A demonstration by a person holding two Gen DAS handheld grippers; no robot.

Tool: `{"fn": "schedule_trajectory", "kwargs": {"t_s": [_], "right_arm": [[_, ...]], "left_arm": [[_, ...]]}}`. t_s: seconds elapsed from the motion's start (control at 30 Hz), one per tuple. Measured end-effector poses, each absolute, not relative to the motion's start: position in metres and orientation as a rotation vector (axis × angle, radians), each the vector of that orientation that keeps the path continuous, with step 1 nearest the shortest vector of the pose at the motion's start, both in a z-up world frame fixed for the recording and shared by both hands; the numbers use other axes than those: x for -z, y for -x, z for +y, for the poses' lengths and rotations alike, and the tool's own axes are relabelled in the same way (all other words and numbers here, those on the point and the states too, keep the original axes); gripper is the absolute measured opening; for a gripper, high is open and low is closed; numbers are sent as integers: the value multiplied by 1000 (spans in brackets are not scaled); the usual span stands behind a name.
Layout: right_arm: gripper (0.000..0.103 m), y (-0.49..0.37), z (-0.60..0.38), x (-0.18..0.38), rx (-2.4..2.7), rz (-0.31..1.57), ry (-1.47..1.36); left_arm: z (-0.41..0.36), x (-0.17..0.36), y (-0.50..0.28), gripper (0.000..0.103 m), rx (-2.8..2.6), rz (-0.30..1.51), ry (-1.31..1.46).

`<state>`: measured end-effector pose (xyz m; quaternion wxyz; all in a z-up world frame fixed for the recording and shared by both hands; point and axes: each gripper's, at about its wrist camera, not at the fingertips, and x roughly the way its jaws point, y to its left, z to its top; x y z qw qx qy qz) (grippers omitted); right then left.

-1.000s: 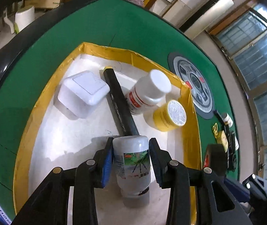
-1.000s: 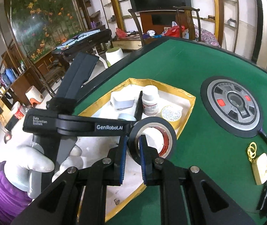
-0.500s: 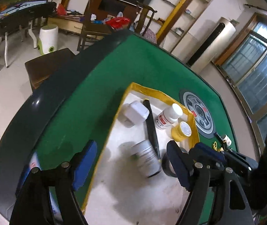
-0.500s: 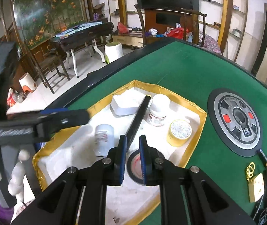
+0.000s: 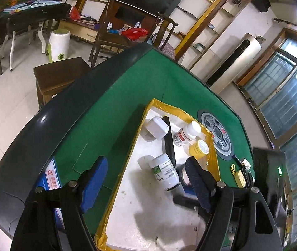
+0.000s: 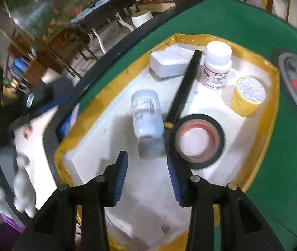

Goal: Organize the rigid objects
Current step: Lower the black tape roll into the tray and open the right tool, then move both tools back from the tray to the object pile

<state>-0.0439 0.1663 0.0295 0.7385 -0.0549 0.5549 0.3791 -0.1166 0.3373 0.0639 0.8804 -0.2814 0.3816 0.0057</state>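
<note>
A white tray with a yellow rim (image 6: pixel 272 96) (image 5: pixel 127 156) sits on the green table. In it lie a white bottle on its side (image 6: pixel 147 113) (image 5: pixel 165 173), a black tape roll (image 6: pixel 198 140), a black stick (image 6: pixel 185 85), an upright white bottle with red label (image 6: pixel 217 67), a yellow tape roll (image 6: pixel 247 96) and a white box (image 6: pixel 167 64). My right gripper (image 6: pixel 147 175) is open and empty, just in front of the lying bottle and the tape. My left gripper (image 5: pixel 146 184) is open and empty, high above the tray's near end.
A round grey control panel (image 5: pixel 218 138) is set in the table right of the tray. Small items, a yellow tag and rings (image 5: pixel 237 173), lie near the table's right edge. A blue card (image 5: pixel 52 179) sits at the left table rim.
My right gripper opened and let go of the black tape roll, which now lies flat in the tray. My left gripper let go of the white bottle and drew back and up.
</note>
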Motion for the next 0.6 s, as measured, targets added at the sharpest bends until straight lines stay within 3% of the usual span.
{"fn": "schedule_trajectory", "kwargs": {"t_s": [0.07, 0.13, 0.3, 0.4, 0.53, 0.57, 0.6], "right_arm": [[39, 33, 166, -32, -788, 1182, 111], [47, 21, 164, -37, -720, 1128, 116], [47, 27, 154, -51, -815, 1144, 9], [47, 50, 166, -53, -848, 1166, 109], [47, 87, 191, -41, -807, 1143, 372], [45, 92, 195, -38, -789, 1132, 414], [37, 95, 202, -34, -763, 1120, 464]], "left_arm": [[338, -65, 119, 80, -10, 790, 592], [338, -66, 121, 80, -9, 781, 598], [341, -71, 130, 80, -23, 753, 588], [346, -72, 133, 87, -41, 734, 596], [352, -69, 136, 87, -59, 732, 608], [353, -69, 137, 87, -63, 733, 609], [353, -68, 137, 87, -65, 736, 611]]}}
